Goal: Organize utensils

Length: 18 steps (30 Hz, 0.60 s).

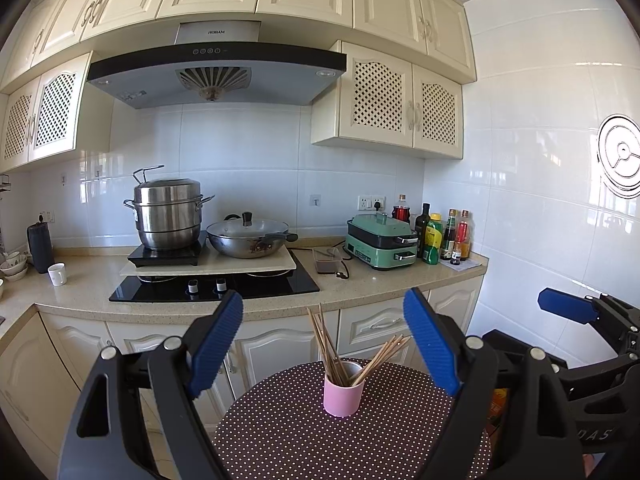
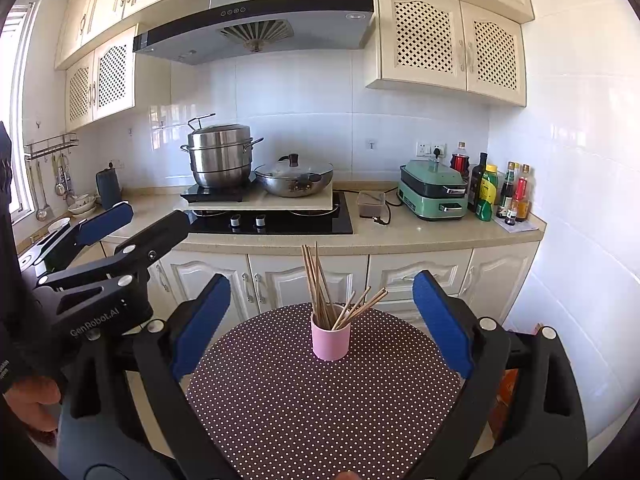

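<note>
A pink cup (image 1: 343, 395) (image 2: 331, 339) stands upright on a round table with a brown polka-dot cloth (image 1: 304, 432) (image 2: 320, 400). Several wooden chopsticks (image 1: 332, 344) (image 2: 320, 280) stick out of it, some upright, some leaning right. My left gripper (image 1: 323, 304) is open, its blue pads wide apart on either side of the cup and short of it, with nothing between them. My right gripper (image 2: 322, 286) is open too, framing the cup from nearer the table. Each gripper shows at the edge of the other's view.
Behind the table runs a kitchen counter (image 1: 360, 288) with a black hob (image 1: 216, 286), a steel steamer pot (image 1: 168, 216), a lidded wok (image 1: 250, 236), a green electric cooker (image 1: 380, 242) and several bottles (image 1: 444, 236). A white mug (image 1: 57, 274) stands at the left. A hand (image 2: 34, 402) holds the left gripper.
</note>
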Each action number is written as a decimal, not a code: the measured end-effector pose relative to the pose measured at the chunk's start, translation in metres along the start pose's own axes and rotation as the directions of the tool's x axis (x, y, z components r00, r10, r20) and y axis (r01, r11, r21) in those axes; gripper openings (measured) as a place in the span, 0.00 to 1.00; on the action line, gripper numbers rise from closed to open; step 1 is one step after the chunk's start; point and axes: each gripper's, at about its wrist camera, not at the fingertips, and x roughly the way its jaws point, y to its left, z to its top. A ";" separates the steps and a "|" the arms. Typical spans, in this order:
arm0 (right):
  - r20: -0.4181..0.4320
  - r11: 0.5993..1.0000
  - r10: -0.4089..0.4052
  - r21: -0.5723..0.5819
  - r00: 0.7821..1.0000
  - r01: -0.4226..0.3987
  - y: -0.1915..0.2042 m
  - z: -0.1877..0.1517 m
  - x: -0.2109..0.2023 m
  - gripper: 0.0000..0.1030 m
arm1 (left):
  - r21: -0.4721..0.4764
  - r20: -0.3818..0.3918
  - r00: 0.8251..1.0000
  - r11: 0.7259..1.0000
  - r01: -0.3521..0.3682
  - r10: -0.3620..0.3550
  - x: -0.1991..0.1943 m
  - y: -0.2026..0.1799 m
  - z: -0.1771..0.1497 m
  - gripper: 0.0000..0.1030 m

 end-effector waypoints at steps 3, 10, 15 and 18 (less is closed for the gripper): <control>-0.001 1.000 -0.001 0.001 1.000 0.001 0.000 0.000 0.000 0.88 | -0.001 0.000 1.000 1.000 -0.001 0.001 0.001 0.001 -0.001 0.79; -0.005 1.000 -0.003 0.002 1.000 0.003 0.000 -0.001 0.002 0.89 | -0.002 -0.004 1.000 1.000 -0.001 0.001 0.002 0.002 -0.002 0.79; -0.004 1.000 -0.003 0.003 1.000 0.003 0.000 -0.002 0.002 0.89 | 0.000 -0.003 1.000 1.000 -0.003 0.003 0.003 0.002 -0.002 0.79; -0.006 1.000 -0.003 0.002 1.000 0.003 0.000 -0.003 0.003 0.89 | -0.001 -0.003 1.000 1.000 -0.003 0.003 0.003 0.002 -0.002 0.79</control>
